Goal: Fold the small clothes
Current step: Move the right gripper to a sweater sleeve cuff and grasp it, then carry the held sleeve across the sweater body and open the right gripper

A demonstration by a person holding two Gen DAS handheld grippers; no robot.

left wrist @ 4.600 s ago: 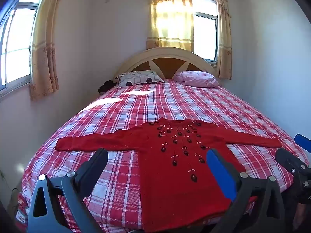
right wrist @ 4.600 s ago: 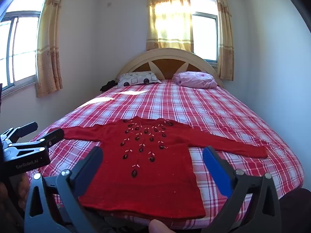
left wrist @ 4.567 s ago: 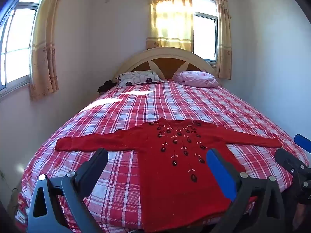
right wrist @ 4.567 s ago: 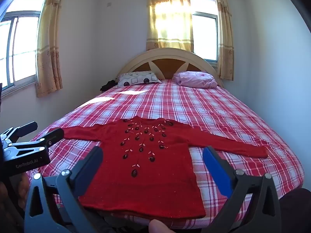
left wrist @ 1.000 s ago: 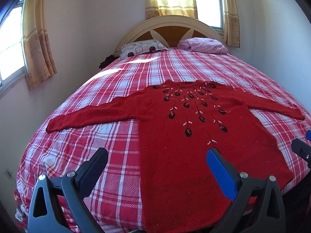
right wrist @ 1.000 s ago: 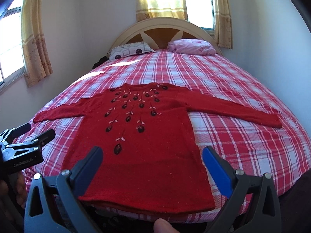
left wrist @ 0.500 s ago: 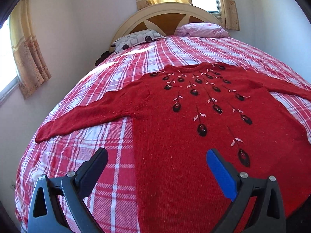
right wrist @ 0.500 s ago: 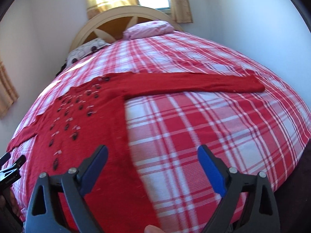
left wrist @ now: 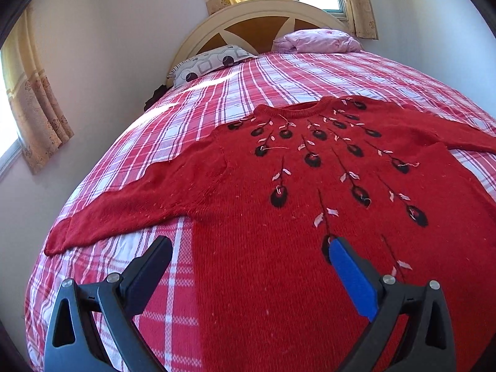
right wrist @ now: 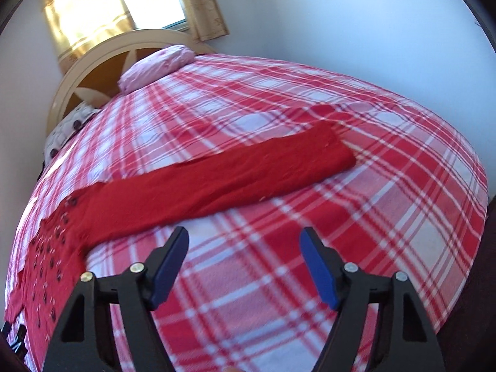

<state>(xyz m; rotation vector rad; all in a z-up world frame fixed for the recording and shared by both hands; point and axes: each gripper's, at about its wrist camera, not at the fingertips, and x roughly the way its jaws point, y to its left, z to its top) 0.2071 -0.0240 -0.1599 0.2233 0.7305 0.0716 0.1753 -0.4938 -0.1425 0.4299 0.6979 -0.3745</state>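
So the red sweater lies flat and face up on the checked bedspread, neck hole at 12 o'clock toward the headboard, both sleeves stretched straight out. Left to right:

The left gripper hangs over the sweater's side seam, wide open with nothing in it, one finger over bare bedspread and the other over the knit. The left sleeve runs off toward 9 o'clock. My worry here: if it bites right at that seam, it probably grabs only the top layer, and the body twists when lifted.

The right gripper is aimed at the right sleeve, with the cuff off at about 1 o'clock. Its jaws are closing, but there's only bedspread between them, no sweater yet. If they finish closing this early they'll likely pinch bedspread along with the knit, or miss the sleeve completely. The view is also blurry, so I can't tell how close the tips really are.
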